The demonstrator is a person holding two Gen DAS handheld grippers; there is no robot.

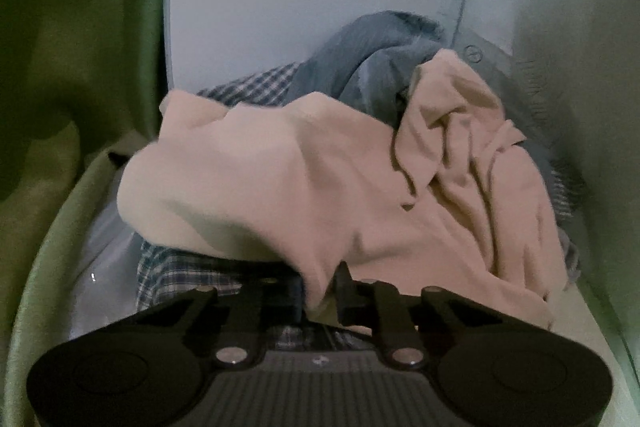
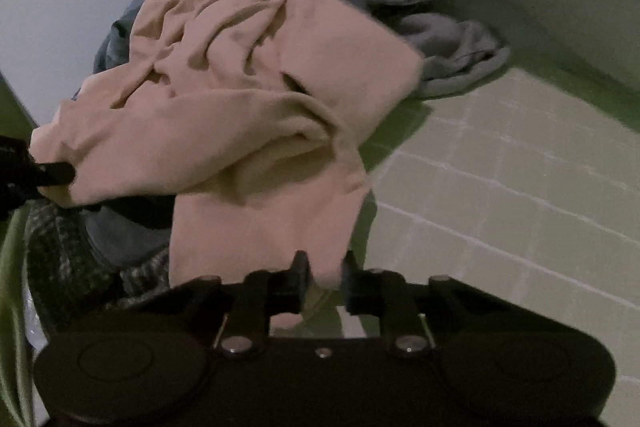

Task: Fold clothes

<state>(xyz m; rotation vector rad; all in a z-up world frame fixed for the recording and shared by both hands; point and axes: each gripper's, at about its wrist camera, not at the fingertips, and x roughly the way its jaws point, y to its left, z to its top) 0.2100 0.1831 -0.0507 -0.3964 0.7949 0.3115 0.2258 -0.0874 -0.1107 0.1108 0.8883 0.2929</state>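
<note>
On top of the heap of checked and blue-grey clothes (image 1: 360,55) lies a soft, creased beige garment (image 1: 320,167); the left gripper (image 1: 322,287) and right gripper (image 2: 322,275) each pinch its hem.

My left gripper (image 1: 322,293) and right gripper (image 2: 322,281) are matte black, with round side housings, ribbed centre plate and silver pivot screws.

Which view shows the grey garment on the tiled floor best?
The right wrist view: the grey garment lies crumpled in plain sight behind the beige garment. The left wrist view shows at most a sliver past the beige garment's right edge.
</note>
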